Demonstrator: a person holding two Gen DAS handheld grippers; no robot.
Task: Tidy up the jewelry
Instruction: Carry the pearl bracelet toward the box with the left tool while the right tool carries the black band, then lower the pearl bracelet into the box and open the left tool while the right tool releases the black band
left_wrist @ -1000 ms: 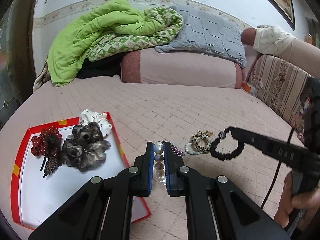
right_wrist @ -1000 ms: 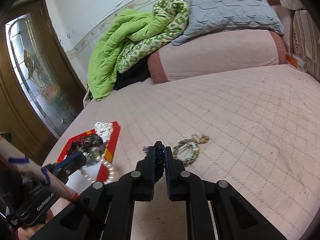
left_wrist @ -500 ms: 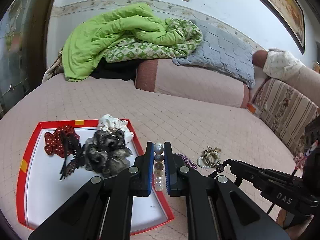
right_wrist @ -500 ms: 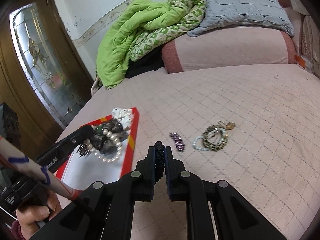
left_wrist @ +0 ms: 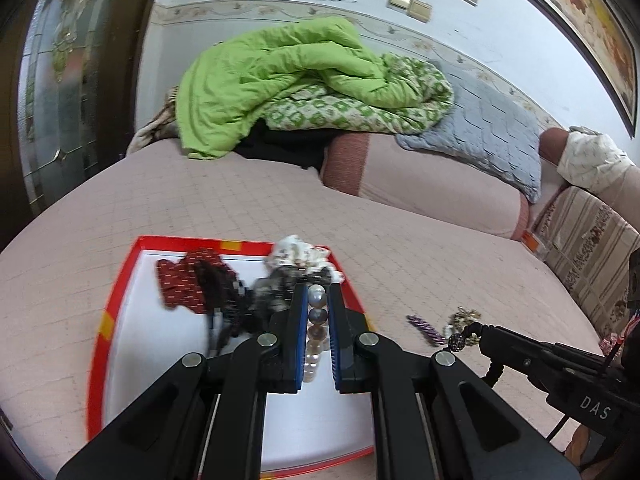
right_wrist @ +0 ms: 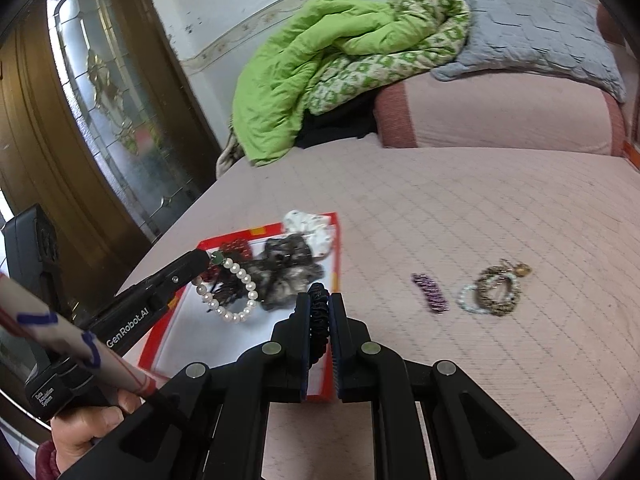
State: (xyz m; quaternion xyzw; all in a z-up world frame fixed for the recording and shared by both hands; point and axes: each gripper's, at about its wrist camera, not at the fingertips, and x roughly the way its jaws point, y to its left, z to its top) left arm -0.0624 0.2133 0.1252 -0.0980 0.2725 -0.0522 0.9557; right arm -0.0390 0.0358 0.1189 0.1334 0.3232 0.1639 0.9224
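Observation:
My left gripper (left_wrist: 318, 300) is shut on a pearl bracelet (left_wrist: 314, 336) and holds it above the red-rimmed white tray (left_wrist: 120, 292). In the right wrist view the pearl bracelet (right_wrist: 232, 296) hangs as a loop from the left gripper (right_wrist: 208, 258) over the tray (right_wrist: 336, 248). My right gripper (right_wrist: 319, 300) is shut on a black beaded bracelet (right_wrist: 319, 312), just right of the tray's near corner. The tray holds a red scrunchie (left_wrist: 184, 284), a dark scrunchie (right_wrist: 288, 268) and a white scrunchie (right_wrist: 310, 228).
On the pink quilted bed (right_wrist: 480, 208) lie a purple hair clip (right_wrist: 430, 298) and a heap of bracelets (right_wrist: 494, 292) to the right of the tray. A green blanket (right_wrist: 320, 76), a grey pillow (right_wrist: 532, 28) and a bolster (right_wrist: 500, 116) lie at the back.
My left gripper has carried the pearl bracelet leftward from beside the tray to above it. My right gripper has followed leftward with the black bracelet, away from the jewelry heap.

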